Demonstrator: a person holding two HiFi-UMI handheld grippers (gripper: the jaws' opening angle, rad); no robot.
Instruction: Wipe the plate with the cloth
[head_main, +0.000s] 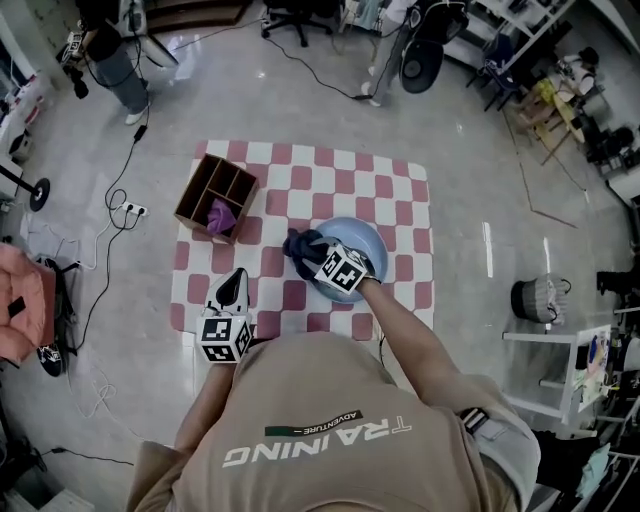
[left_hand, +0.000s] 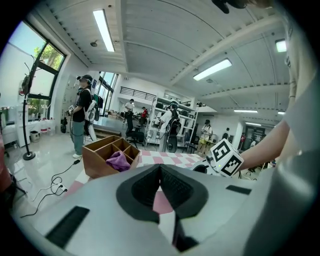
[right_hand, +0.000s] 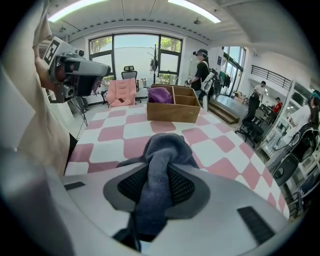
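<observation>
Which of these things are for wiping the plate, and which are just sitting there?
For the job:
dark blue cloth, clamped in the right gripper
light blue round plate

Just lying about:
brown wooden divided box
purple cloth inside that box
pink-and-white checked mat

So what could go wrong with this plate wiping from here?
Two things, possibly. The left hand-held gripper is away from the plate, so nothing steadies it; wiping might push it across the checkered mat. Also the right hand-held gripper pinches only a bunched fold of the cloth, which could slip free.
</observation>
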